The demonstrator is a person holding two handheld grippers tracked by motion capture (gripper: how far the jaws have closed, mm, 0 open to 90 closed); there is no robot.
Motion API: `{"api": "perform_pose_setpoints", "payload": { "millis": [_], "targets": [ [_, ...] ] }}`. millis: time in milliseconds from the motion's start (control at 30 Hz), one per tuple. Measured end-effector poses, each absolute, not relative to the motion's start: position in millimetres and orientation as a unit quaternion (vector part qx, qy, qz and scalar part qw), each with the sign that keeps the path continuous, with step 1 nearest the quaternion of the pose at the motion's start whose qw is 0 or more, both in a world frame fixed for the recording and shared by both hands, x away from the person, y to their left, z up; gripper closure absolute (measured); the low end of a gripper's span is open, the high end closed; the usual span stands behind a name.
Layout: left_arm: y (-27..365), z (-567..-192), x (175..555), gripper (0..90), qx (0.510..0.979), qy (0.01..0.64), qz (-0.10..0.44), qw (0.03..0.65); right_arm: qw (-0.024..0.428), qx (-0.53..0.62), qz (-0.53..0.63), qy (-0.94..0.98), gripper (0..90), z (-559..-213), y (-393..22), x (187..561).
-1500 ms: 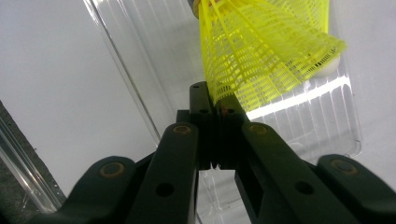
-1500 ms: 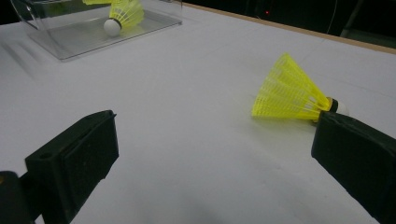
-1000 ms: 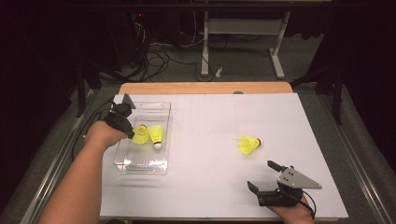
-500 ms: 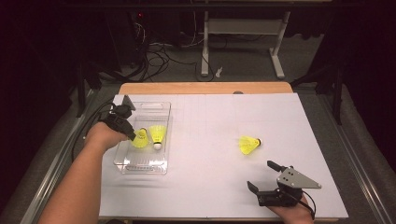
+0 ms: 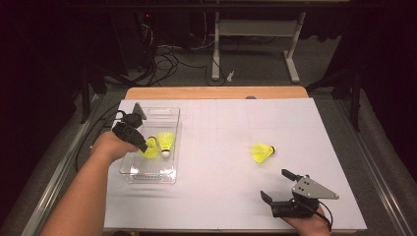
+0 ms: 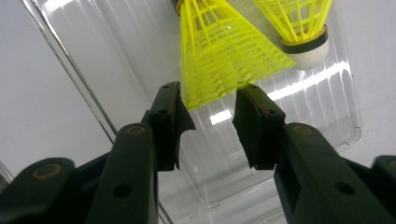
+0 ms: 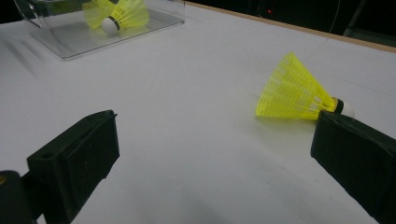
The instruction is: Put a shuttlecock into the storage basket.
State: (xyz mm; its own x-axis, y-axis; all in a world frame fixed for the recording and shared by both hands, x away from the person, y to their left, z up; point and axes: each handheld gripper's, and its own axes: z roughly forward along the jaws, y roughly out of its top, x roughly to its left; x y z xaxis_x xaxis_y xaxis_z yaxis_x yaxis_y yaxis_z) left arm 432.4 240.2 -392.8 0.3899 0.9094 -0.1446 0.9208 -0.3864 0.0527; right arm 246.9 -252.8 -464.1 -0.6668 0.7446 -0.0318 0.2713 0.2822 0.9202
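Note:
A clear plastic box (image 5: 147, 170) stands at the left of the white table top with two yellow shuttlecocks in it. One shuttlecock (image 6: 224, 56) lies with its skirt rim just between the tips of my left gripper (image 6: 208, 93), whose jaws have just been opening; the pads stand apart from it. The other (image 6: 299, 18) lies beside it, cork towards the box wall. From above, the left gripper (image 5: 145, 146) reaches into the box. A third shuttlecock (image 5: 261, 151) lies on the table ahead of my right gripper (image 5: 274, 184), which is wide open.
The white sheet (image 5: 221, 206) covers the table, with a wooden edge (image 5: 216, 92) at the far side. Cables and a stand's legs (image 5: 255, 73) are on the dark floor beyond. In the right gripper view the box (image 7: 93, 37) sits far off to the left.
The left gripper's jaws have spread apart and let go of the shuttlecock, which now lies slightly lower in the box. The right gripper has stayed where it was.

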Motion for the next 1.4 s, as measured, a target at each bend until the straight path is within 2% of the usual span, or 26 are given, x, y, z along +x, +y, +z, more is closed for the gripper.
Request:
{"api": "perform_pose_setpoints", "payload": {
  "millis": [900,1267,1400],
  "targets": [
    [226,-379,412,33.7,0.851,0.519,-0.055,0.053,0.240,0.332,0.497,0.765,1.9,-464,-252,247],
    [223,-376,404,28.4,0.859,0.507,-0.057,0.055,0.239,0.331,0.496,0.766,1.9,-464,-252,247],
    [222,-378,403,23.8,0.859,0.506,-0.059,0.056,0.240,0.330,0.497,0.766,1.9,-464,-252,247]
  ]
}}
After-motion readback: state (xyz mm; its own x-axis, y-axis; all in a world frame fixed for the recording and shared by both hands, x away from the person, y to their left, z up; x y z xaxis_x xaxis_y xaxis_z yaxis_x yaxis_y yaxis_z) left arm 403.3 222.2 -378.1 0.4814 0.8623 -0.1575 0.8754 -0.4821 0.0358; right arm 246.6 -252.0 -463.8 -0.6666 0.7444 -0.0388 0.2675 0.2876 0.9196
